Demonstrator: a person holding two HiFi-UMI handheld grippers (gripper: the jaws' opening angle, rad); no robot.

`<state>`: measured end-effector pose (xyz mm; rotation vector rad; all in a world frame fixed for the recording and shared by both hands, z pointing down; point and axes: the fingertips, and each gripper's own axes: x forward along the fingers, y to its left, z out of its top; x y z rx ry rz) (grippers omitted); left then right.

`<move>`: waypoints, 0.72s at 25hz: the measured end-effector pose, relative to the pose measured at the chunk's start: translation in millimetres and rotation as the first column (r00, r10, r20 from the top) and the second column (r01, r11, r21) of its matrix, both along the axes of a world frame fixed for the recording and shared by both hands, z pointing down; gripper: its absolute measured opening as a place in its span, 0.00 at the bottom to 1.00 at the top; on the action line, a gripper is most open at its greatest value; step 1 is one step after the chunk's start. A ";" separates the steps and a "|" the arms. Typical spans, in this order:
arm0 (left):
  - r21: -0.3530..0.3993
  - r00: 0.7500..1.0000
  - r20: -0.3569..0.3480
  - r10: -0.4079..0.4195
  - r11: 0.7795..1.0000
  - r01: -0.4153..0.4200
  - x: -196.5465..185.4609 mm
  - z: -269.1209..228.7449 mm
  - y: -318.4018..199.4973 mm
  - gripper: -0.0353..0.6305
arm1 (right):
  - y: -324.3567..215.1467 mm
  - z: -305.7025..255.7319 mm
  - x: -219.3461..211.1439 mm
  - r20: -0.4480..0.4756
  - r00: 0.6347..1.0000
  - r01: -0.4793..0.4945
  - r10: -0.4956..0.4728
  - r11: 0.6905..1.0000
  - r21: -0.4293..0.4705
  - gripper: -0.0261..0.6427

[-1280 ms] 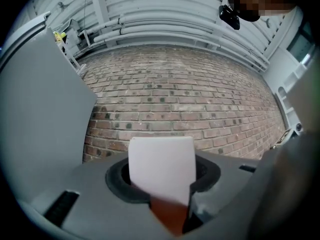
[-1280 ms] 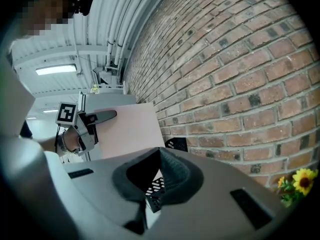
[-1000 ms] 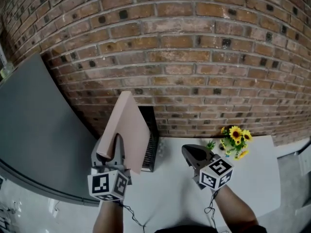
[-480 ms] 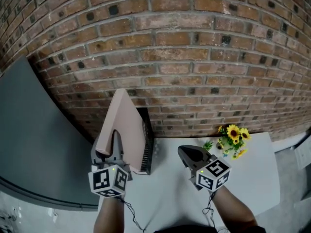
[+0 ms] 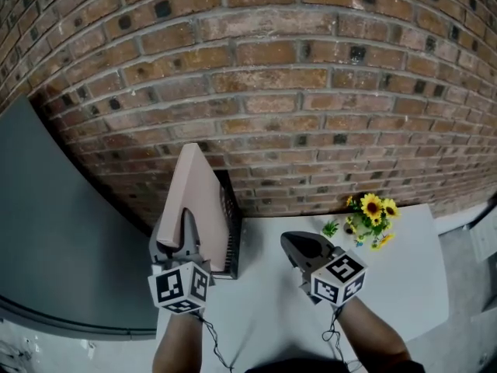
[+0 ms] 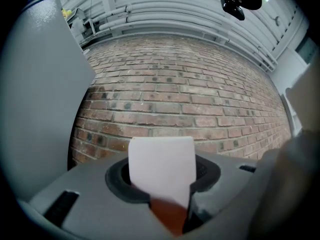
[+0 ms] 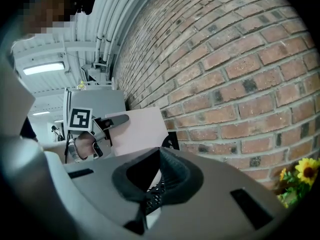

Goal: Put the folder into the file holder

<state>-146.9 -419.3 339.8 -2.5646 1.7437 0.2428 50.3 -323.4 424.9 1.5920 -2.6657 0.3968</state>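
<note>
A pale pink folder (image 5: 200, 200) stands tilted on edge, its lower part against the black mesh file holder (image 5: 230, 235) at the foot of the brick wall. My left gripper (image 5: 185, 225) is shut on the folder's near edge; in the left gripper view the folder (image 6: 162, 169) sits between the jaws. My right gripper (image 5: 298, 247) hovers over the white table (image 5: 404, 278) to the right of the holder, shut with nothing in it. The right gripper view shows the folder (image 7: 137, 131) and the holder's mesh (image 7: 157, 196) beyond the closed jaws.
A small bunch of yellow sunflowers (image 5: 371, 217) stands at the table's back right by the brick wall (image 5: 295, 107). A grey panel (image 5: 54, 231) rises to the left of the table. The table's right edge drops to the floor.
The head view has shifted, so the wall fills more of the picture. Both grippers and the folder keep about the same places relative to the holder.
</note>
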 end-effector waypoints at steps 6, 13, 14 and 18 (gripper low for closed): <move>-0.028 1.000 0.003 -0.012 1.000 0.012 4.6 30.6 -5.5 0.30 | -1.3 7.5 -0.2 0.009 1.000 -0.004 0.004 1.000 -0.012 0.04; -0.053 1.000 0.021 -0.004 0.999 0.005 13.6 65.1 -8.4 0.30 | -1.8 14.6 1.7 0.018 1.000 -0.017 0.018 0.999 -0.029 0.04; -0.056 1.000 0.023 -0.005 0.998 0.006 14.6 69.1 -8.9 0.31 | -1.9 15.3 2.1 0.020 1.000 -0.019 0.020 0.999 -0.031 0.04; -0.066 0.999 0.030 -0.018 0.998 0.020 16.8 87.1 -9.9 0.31 | -2.6 19.3 3.2 0.025 0.999 -0.024 0.025 0.999 -0.037 0.04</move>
